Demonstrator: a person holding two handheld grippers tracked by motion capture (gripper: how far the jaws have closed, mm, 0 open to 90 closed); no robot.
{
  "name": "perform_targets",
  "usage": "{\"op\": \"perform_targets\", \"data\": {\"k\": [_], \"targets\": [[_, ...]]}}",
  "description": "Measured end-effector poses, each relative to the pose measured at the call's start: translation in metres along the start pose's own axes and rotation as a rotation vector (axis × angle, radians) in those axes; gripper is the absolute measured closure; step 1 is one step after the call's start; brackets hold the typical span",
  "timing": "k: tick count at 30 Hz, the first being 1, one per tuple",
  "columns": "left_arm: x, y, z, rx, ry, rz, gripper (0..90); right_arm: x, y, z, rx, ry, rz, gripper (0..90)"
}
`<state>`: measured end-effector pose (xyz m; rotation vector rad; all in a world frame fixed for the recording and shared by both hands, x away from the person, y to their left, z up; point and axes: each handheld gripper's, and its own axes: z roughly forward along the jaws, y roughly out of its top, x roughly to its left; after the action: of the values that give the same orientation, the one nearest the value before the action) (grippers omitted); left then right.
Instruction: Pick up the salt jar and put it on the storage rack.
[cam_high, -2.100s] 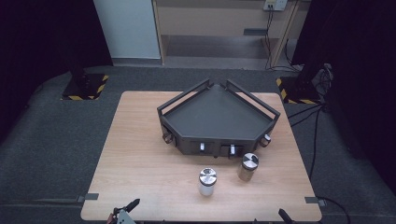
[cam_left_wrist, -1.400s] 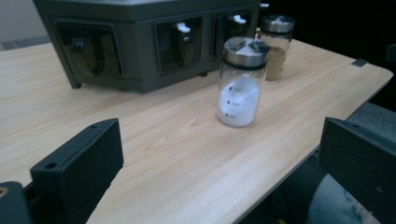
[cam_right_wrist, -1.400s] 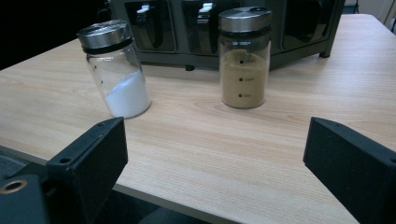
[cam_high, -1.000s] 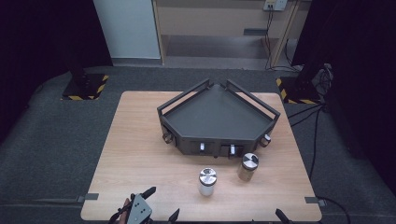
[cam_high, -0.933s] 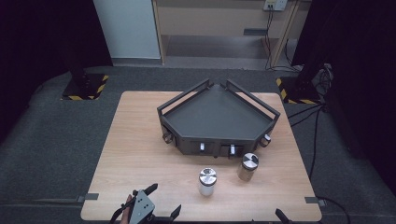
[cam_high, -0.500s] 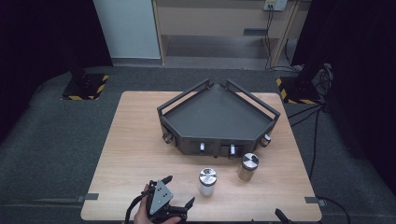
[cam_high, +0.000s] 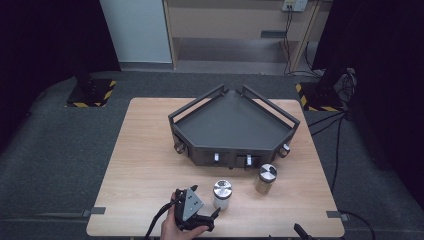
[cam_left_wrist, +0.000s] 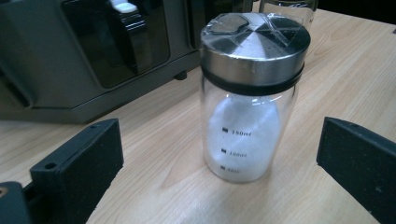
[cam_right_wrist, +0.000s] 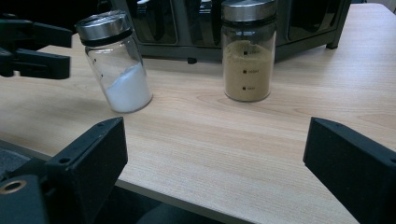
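White-powder jar (cam_left_wrist: 252, 93) stands upright between the left gripper's (cam_left_wrist: 219, 154) open jaws.

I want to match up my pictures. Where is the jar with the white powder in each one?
High view: the white-powder jar stands low, near the middle, just right of the left tool.
Left gripper view: middle of the picture, between the open jaws.
Right gripper view: upper left.
Shared landmark: the dark rack right behind it.
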<state>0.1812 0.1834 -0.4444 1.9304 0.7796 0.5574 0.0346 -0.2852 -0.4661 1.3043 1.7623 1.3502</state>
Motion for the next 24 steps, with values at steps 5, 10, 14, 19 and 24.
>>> {"op": "perform_targets", "data": {"k": [5,10,14,19,24], "targets": [[-0.004,0.002,0.016,-0.002,0.007,-0.013,0.0,-0.001,0.000,0.001,0.006,0.005,0.001,6.4],[-0.010,0.004,0.030,-0.009,0.011,-0.009,0.0,-0.002,0.001,0.002,0.008,0.009,0.001,6.3],[-0.010,0.004,0.039,-0.016,0.000,-0.028,1.7,-0.002,0.001,0.002,0.008,0.009,0.000,6.3],[-0.010,0.003,0.045,-0.021,-0.007,-0.026,11.1,-0.002,0.001,0.002,0.010,0.009,0.001,6.3],[-0.008,-0.002,0.051,-0.029,-0.034,-0.016,25.0,-0.002,0.001,0.002,0.012,0.010,0.000,6.2]]}}
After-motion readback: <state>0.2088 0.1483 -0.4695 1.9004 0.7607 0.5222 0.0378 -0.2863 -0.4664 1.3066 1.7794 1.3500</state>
